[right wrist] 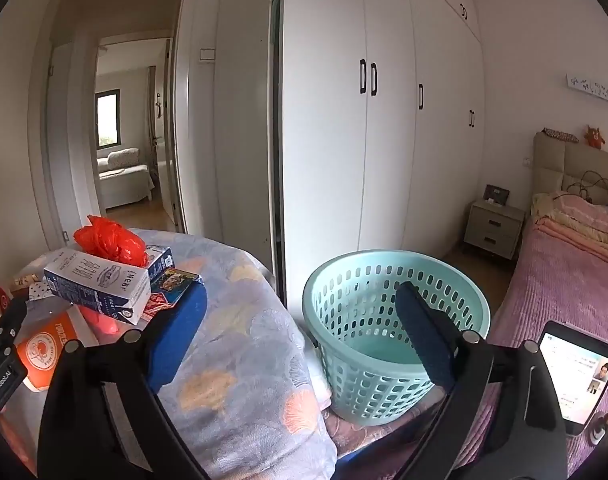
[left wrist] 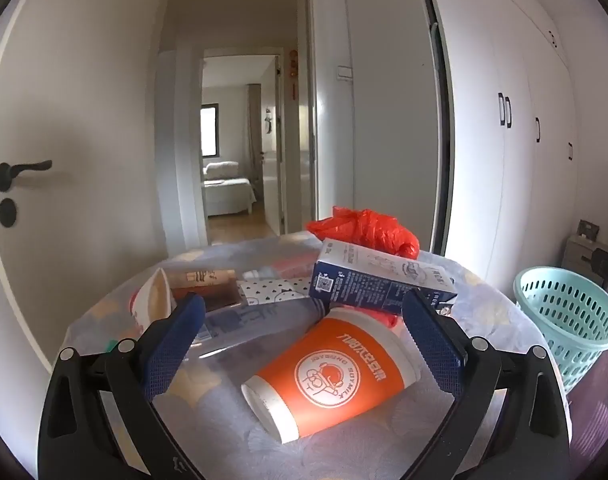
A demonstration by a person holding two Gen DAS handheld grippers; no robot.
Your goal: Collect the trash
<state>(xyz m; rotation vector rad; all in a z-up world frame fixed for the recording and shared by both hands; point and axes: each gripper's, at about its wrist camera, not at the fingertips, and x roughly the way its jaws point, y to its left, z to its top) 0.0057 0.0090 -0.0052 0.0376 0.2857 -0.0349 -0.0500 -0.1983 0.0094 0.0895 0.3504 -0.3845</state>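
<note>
Collection is judged not yet begun: the teal basket [right wrist: 396, 332] is being shown empty, at three o'clock of the worktop [right wrist: 240, 320], while the orange cup [left wrist: 328, 380], blue-and-white carton [left wrist: 380, 284] and red bag [left wrist: 364, 230] are lying there uncollected. The left gripper [left wrist: 304, 344] is being held wide around the cup without touching it. The right gripper [right wrist: 304, 336] is being held wide and empty.

My bedroom at home, white wardrobe [right wrist: 384, 120], pink-covered bed [right wrist: 564, 264], nightstand [right wrist: 492, 228], doorway [left wrist: 240, 120] onto another bedroom
</note>
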